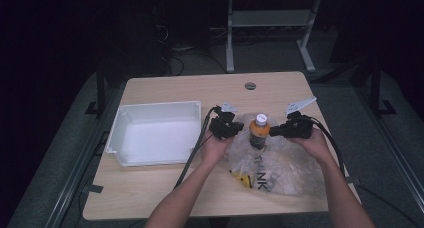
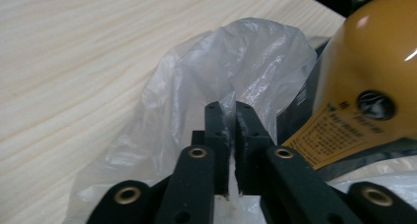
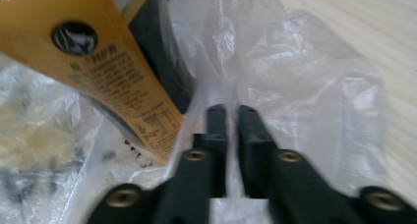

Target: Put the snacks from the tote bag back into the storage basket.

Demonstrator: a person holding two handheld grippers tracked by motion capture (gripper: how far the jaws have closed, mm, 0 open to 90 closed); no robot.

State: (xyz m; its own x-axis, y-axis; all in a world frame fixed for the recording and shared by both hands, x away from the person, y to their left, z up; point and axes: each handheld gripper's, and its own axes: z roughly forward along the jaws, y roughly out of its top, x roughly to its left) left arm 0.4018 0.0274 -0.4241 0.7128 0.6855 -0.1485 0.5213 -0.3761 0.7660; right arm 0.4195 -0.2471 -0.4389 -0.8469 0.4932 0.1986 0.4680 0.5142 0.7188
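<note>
A clear plastic bag (image 1: 280, 165) with dark lettering lies on the wooden table. An orange bottle (image 1: 259, 132) with a white cap stands upright in the bag's mouth. My left gripper (image 1: 235, 129) is shut on the bag's left edge, and in the left gripper view the film (image 2: 231, 71) is pinched between the jaws with the bottle (image 2: 373, 71) just to the right. My right gripper (image 1: 277, 130) is shut on the bag's right edge. The right gripper view has thin plastic (image 3: 295, 62) caught between the jaws and the bottle's label (image 3: 93, 62) at the left.
An empty white bin (image 1: 156, 132) sits on the table's left half, close to the left hand. A small yellow item (image 1: 242, 178) lies inside the bag near the front. A round cable hole (image 1: 250, 85) is at the table's far edge.
</note>
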